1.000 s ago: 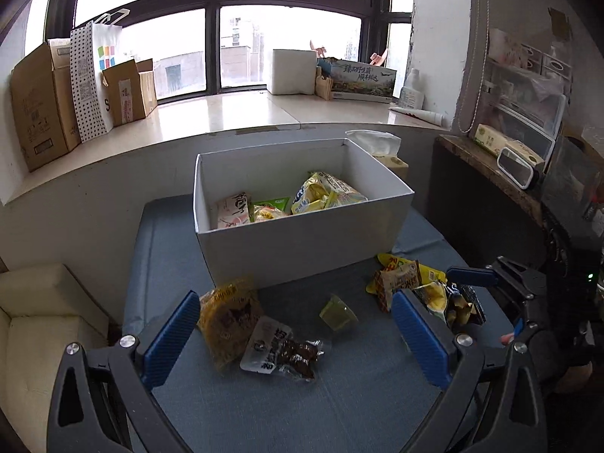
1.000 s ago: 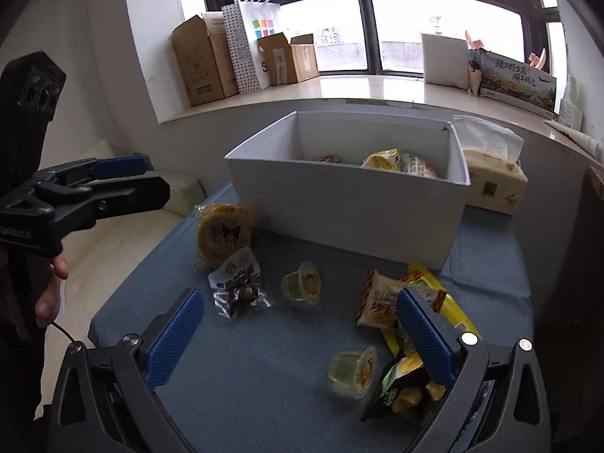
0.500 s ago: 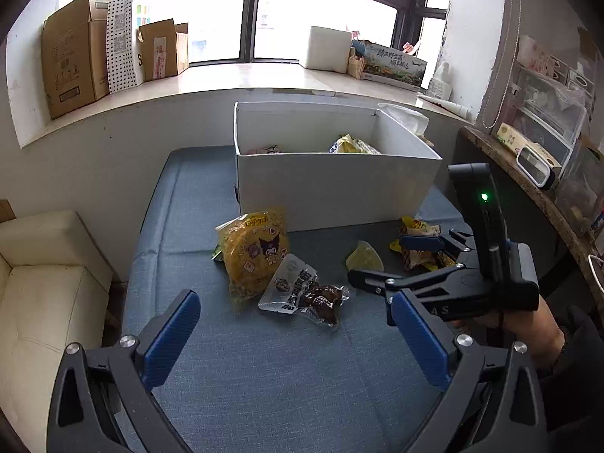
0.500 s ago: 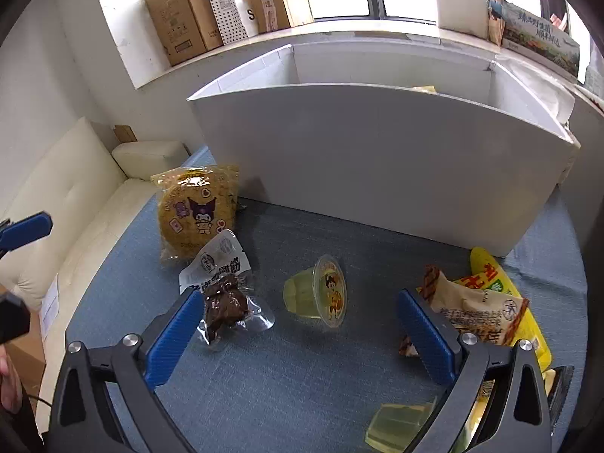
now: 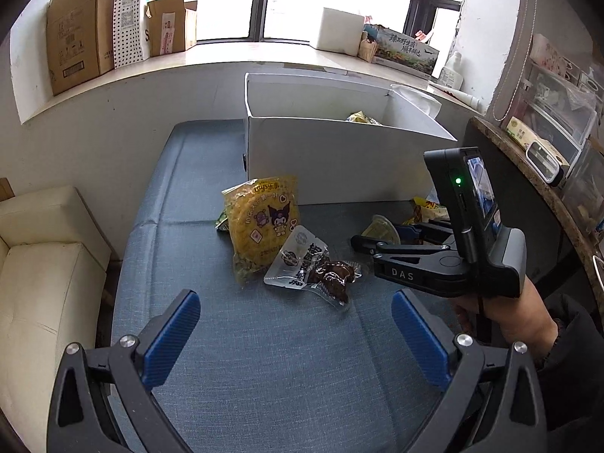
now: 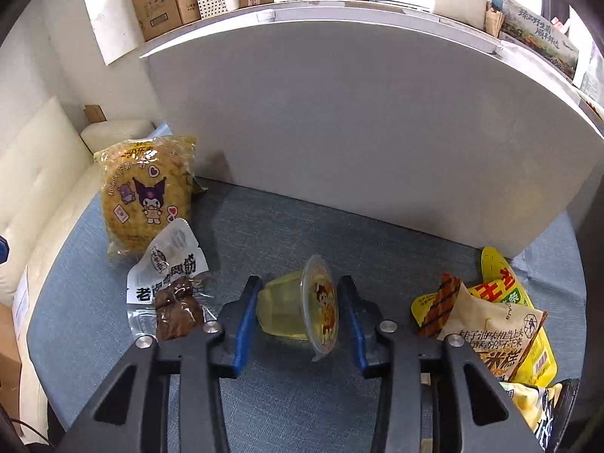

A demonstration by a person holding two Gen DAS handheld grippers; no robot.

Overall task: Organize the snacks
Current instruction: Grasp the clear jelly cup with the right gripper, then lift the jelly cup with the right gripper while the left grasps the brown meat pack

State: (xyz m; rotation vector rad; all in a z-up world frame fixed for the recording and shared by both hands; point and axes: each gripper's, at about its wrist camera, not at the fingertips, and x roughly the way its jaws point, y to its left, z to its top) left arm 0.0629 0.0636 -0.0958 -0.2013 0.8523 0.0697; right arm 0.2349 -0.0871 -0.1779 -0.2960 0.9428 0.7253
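Jaws of your right gripper (image 6: pixel 298 317) are bracketing the jelly cup (image 6: pixel 298 309), lying tipped between them, not visibly clamping it yet; your left gripper (image 5: pixel 294 343) is hovering released. Some snacks are already sitting in the white box (image 5: pixel 339 158) beyond the jaws. You are leaving the yellow biscuit pack (image 6: pixel 145 196) and brown meat packet (image 6: pixel 170 290) left of the jaws, more packets (image 6: pixel 490 321) right, on the blue tabletop (image 5: pixel 264 358).

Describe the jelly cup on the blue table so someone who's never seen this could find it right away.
Start at the big white box on the blue table. In front of its near wall, the jelly cup lies on its side between the right gripper fingers. It's the only small, clear yellowish tub with a cartoon lid; its neighbours are flat packets.
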